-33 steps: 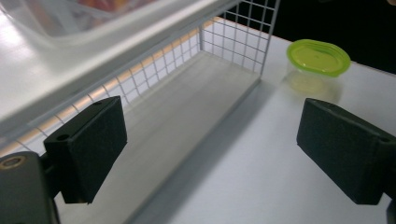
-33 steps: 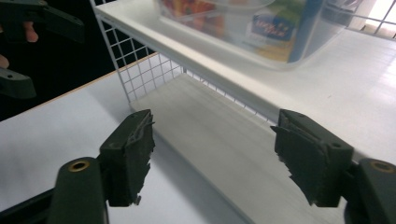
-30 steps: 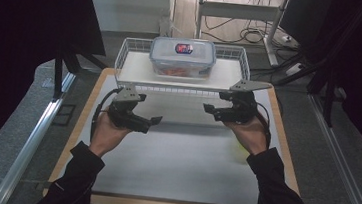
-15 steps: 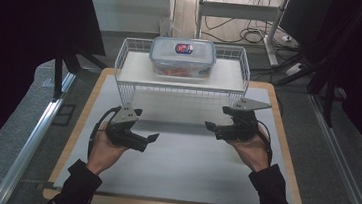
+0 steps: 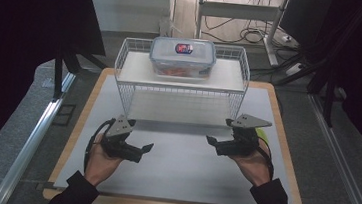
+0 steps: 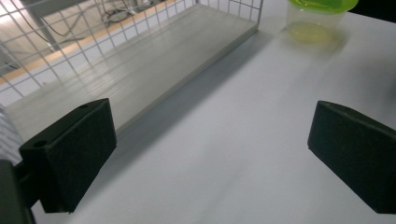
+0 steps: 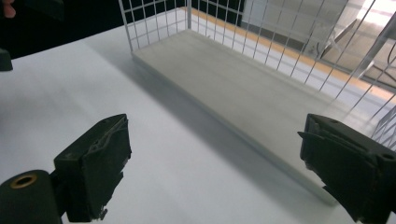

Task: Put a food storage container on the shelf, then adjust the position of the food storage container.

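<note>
A white wire rack (image 5: 180, 89) stands at the back of the white mat. On its upper shelf rests a clear lidded box (image 5: 182, 56) with something red inside. My left gripper (image 5: 141, 151) hovers over the mat at front left, open and holding nothing. Across from it at front right is my right gripper (image 5: 213, 145), also open and holding nothing. In the left gripper view the gripper (image 6: 215, 154) has its jaws wide apart over bare mat, the rack's lower shelf (image 6: 130, 70) ahead. In the right gripper view the gripper (image 7: 219, 163) faces that shelf (image 7: 243, 88), jaws apart.
A small clear cup with a green lid (image 6: 317, 18) stands on the mat to the right of the rack, just behind my right hand (image 5: 262, 136). The mat (image 5: 182, 172) lies on a wood-edged table. Cables and metal frames lie beyond the rack.
Both grippers have drawn back from the rack toward the table's front edge. Both stay open.
</note>
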